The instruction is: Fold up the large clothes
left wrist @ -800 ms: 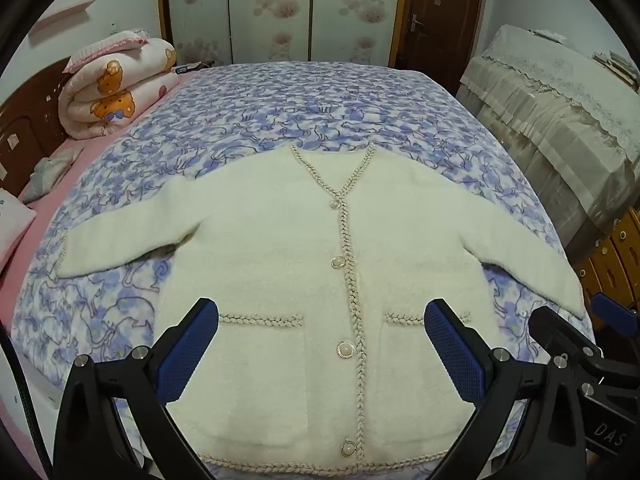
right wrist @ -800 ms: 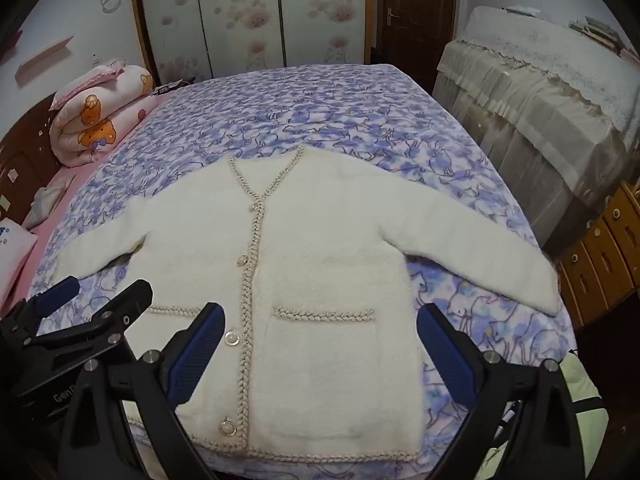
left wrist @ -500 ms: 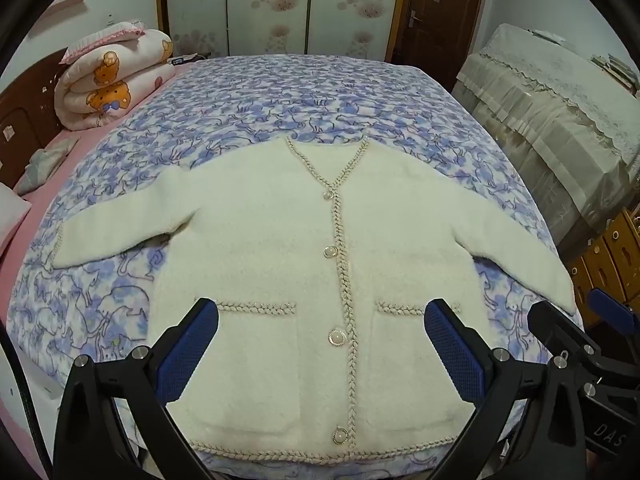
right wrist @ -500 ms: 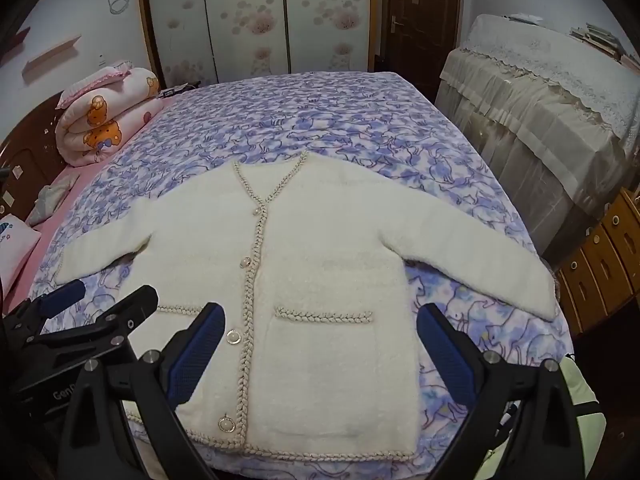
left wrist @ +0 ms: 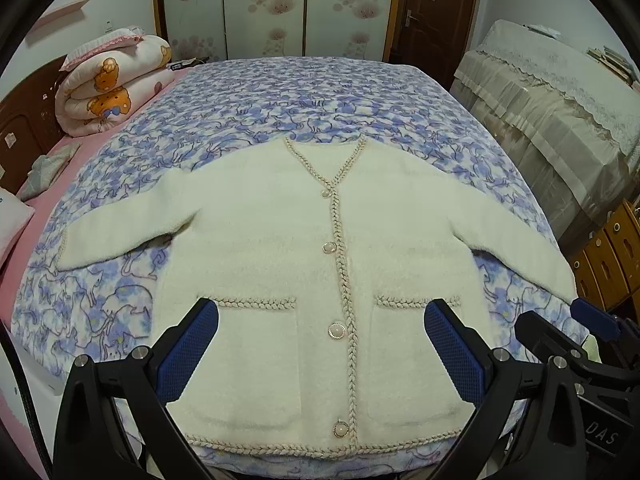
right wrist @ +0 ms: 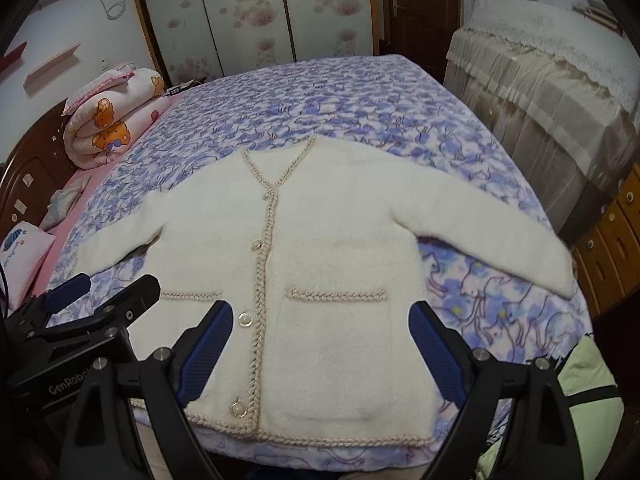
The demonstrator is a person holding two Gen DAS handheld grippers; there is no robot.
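A cream fluffy cardigan (left wrist: pixel 280 240) (right wrist: pixel 340 240) lies flat and buttoned on the bed, sleeves spread out to both sides, its braided hem at the near bed edge. My left gripper (left wrist: pixel 320 340) hovers open above the lower part of the cardigan, nothing between its blue pads. My right gripper (right wrist: pixel 320 340) is also open, above the cardigan's right pocket (right wrist: pixel 340 344), and holds nothing. Each gripper shows at the edge of the other's view: the right gripper (left wrist: pixel 560 344) low right, the left gripper (right wrist: pixel 100 300) low left.
A blue floral bedspread (left wrist: pixel 320 100) covers the bed. A rolled pink quilt (left wrist: pixel 112 80) lies at the far left by the wooden headboard (left wrist: pixel 20 136). A cloth-covered cabinet (left wrist: pixel 560 120) and wooden drawers (left wrist: pixel 612 256) stand to the right. A green bag (right wrist: pixel 584 408) sits low right.
Both grippers have drawn back and risen a little, so the cardigan's hem and more of the bed's near edge now show. Both grippers stayed open.
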